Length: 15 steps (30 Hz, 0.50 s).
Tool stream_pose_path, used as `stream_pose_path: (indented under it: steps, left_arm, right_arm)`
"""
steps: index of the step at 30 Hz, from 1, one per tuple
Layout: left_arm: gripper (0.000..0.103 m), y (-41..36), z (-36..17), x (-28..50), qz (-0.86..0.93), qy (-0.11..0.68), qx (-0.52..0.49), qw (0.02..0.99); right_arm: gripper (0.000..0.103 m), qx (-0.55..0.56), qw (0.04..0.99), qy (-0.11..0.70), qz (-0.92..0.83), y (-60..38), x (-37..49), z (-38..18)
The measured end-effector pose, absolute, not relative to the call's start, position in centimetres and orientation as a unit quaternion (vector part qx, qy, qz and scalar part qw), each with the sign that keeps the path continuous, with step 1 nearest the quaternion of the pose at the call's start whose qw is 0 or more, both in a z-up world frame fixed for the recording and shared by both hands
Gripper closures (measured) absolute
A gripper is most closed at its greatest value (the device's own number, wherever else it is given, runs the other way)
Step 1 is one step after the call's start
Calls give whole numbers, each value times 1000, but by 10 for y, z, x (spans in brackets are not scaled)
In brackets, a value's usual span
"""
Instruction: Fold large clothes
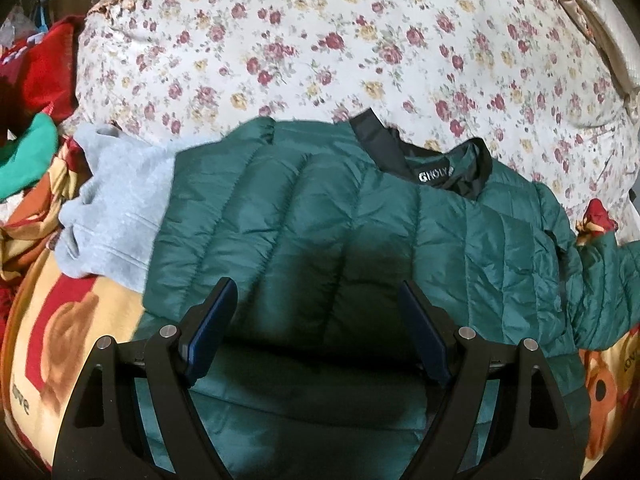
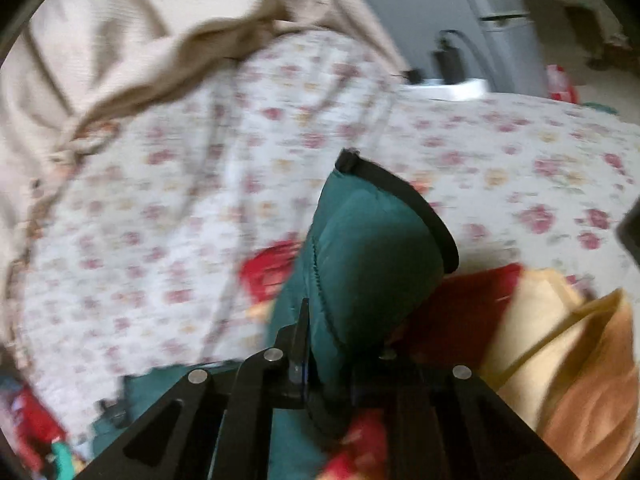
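Note:
A dark green quilted puffer jacket (image 1: 320,208) lies spread across the bed, its black collar (image 1: 452,172) and label facing up. My left gripper (image 1: 316,292) hovers just above the jacket's body, open, with nothing between its blue pads. In the blurred right wrist view a green sleeve (image 2: 372,240) with a black-trimmed cuff (image 2: 436,220) rises out of my right gripper (image 2: 340,344), which is shut on the sleeve. The left finger (image 2: 302,328) presses against the fabric, and the sleeve hides the other finger.
A floral sheet (image 1: 320,40) covers the bed behind the jacket. A grey garment (image 1: 112,200) lies at the jacket's left edge, with red and green clothes (image 1: 28,152) beyond it. Underneath is a red and beige patterned blanket (image 1: 60,320). A beige cover (image 2: 100,40) is bunched at the far side.

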<state>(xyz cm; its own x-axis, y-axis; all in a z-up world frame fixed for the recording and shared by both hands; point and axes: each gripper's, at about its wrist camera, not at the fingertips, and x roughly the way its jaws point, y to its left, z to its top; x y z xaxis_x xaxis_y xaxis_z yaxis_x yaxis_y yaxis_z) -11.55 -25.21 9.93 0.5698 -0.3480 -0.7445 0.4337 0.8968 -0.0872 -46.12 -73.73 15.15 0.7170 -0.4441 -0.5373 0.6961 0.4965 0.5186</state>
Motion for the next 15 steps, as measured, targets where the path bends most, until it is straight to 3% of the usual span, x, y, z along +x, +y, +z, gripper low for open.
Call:
stream_pose_path:
  steps: [7,15]
  left_arm:
    - [21,-237,106,-109,-207,405,54,889]
    - [21,-216,113,-100,-188,394,57,898]
  right_arm:
    - [91,324,897,207,-216,-649,-389,181]
    - [91,278,917,270,-90,-547,-284,171]
